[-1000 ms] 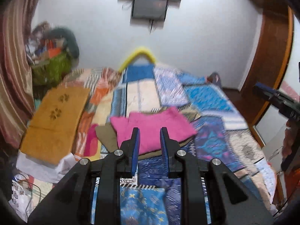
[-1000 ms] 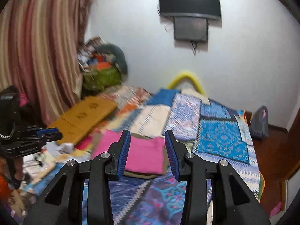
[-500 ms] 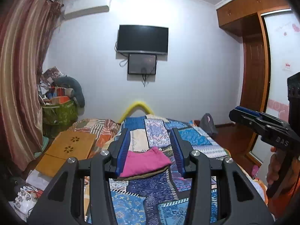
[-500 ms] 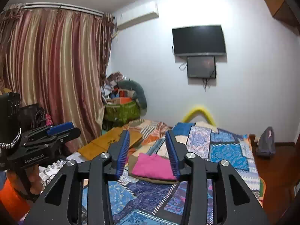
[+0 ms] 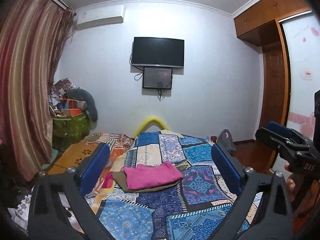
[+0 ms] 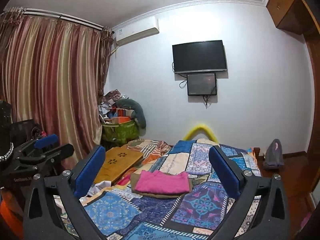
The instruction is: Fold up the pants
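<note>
While both tools hang in the air above the near end of the bed, we carry the left gripper [image 5: 160, 168] and the right gripper [image 6: 157, 170] with their blue-padded jaws spread wide and nothing between them. The bright pink folded pants [image 6: 163, 182] lie in a neat flat rectangle on top of a folded olive-brown cloth [image 6: 158, 194], around the middle of the patchwork blue quilted bedspread [image 6: 202, 204] and rather toward its left edge, well apart from either tool. We judge the fold finished, or very nearly so. The fabric looks soft, light and limp, so it would sag and unfold if lifted by one point; we would pinch it at the two corners of a thick folded edge, through all layers, one gripper each. The quilt beneath is soft too, so a low pinch might catch the brown cloth.
</note>
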The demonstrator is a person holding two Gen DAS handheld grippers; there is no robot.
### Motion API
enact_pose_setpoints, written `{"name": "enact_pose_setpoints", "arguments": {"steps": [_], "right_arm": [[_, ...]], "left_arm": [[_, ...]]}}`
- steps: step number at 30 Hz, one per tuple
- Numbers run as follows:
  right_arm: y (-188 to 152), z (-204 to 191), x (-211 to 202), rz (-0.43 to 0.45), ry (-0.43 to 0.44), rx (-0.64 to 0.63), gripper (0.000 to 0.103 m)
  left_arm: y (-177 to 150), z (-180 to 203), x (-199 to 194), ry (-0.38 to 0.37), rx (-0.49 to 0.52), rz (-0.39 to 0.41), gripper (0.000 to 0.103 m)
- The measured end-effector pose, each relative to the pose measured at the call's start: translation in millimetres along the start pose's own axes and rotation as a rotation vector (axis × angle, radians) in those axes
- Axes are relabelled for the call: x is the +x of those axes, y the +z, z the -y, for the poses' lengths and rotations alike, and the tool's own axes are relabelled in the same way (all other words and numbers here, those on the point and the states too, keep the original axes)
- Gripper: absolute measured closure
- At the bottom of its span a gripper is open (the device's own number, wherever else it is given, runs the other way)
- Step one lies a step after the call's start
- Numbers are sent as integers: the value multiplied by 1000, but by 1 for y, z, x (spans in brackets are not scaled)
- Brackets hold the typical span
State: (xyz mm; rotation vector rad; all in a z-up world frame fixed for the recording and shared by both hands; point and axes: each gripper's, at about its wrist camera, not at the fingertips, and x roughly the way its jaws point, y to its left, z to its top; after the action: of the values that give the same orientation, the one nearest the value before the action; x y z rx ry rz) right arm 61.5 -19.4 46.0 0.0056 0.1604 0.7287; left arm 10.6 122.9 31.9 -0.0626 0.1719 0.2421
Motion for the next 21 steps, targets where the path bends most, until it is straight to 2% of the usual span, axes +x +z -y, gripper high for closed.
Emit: {"name": "enact_pose_setpoints", "arguments": {"steps": [21], "right_arm": [[-14, 7, -3, -32, -10, 22, 0]], "left_arm": [[-13, 9, 9, 17, 28, -23, 0]]}}
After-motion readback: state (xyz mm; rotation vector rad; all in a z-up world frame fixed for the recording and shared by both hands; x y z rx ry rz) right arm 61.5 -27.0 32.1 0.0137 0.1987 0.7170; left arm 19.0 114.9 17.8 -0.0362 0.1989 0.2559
